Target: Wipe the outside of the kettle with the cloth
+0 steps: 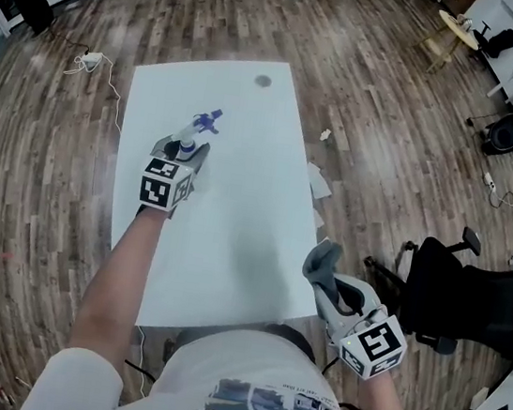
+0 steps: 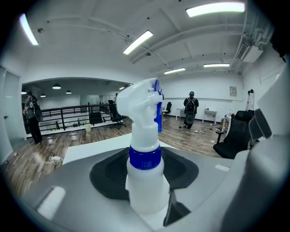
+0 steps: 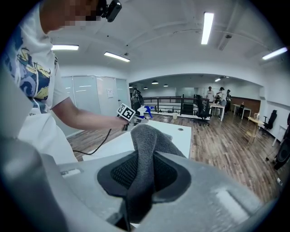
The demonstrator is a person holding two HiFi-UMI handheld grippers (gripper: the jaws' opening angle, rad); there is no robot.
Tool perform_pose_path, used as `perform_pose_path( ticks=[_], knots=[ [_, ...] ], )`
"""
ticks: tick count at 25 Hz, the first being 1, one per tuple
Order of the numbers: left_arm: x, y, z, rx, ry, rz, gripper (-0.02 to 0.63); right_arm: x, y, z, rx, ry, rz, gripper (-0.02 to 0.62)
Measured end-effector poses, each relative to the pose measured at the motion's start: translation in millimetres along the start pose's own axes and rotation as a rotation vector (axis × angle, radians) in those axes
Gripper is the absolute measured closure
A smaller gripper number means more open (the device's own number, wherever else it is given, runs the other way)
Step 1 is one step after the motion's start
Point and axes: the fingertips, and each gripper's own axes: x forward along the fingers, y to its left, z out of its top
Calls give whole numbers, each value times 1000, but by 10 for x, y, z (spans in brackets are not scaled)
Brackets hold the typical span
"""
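The cloth [image 3: 147, 149], judged soft, light and limp, is clenched in the right claw [image 3: 145, 181] beside the near right corner of the table [image 1: 237, 206]. It is best kept gripped by a bunched fold, so that a flap is left free. No kettle is seen in any view; a spray bottle [image 2: 144, 176] is grasped by the left claw [image 2: 145, 190] over the table.

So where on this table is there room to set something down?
Nearly the whole white table is bare: from the spray bottle in the left gripper to the near edge, and the far end around the dark round spot. Only the bottle's patch is taken.
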Motion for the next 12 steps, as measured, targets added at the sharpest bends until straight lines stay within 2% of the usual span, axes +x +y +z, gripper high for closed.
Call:
perform_pose_path(
  ticks=[3, 7, 12],
  knots=[
    [-27, -1, 28, 17, 17, 4, 414, 7, -31, -4, 1, 6, 10, 517],
    [-206, -76, 249, -22, -47, -11, 419, 52, -101, 59, -22, -16, 34, 517],
    [-602, -435, 675, -97, -143, -112, 420, 150, -158, 195, -60, -58, 99, 517]
  ],
)
